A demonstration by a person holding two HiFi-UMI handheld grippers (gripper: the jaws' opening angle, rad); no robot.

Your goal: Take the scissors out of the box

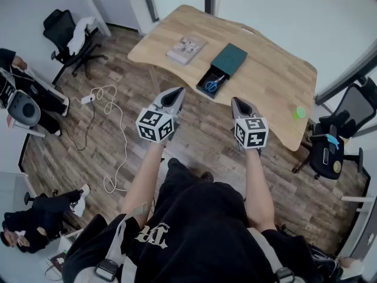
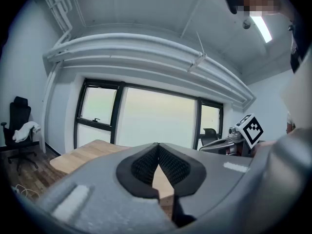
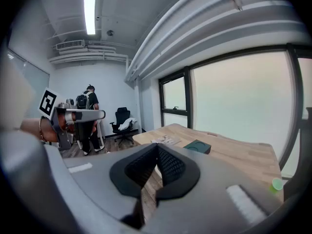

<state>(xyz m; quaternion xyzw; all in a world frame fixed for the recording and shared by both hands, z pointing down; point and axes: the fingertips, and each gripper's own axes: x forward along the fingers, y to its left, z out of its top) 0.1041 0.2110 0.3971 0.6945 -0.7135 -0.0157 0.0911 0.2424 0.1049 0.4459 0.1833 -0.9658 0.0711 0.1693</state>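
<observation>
- You hold the left gripper (image 1: 174, 94) and the right gripper (image 1: 238, 103) closed and empty, short of the table (image 1: 277, 69); the approach seems not begun.
- The scissors (image 1: 213, 85) lie in the opened box (image 1: 230, 58), exposed for picking.

I'm working in an office. A pale wooden desk (image 1: 271, 69) stands on wood-plank flooring (image 1: 76, 158). A black swivel chair (image 1: 63, 28) is parked by the wall and a second office chair (image 1: 356, 105) sits at the desk's right end. Black-framed windows (image 2: 156, 123) fill one wall. A fluorescent strip light (image 3: 90, 6) and exposed white pipes (image 2: 146, 45) run overhead, and a power strip (image 1: 87, 99) trails white cable.
</observation>
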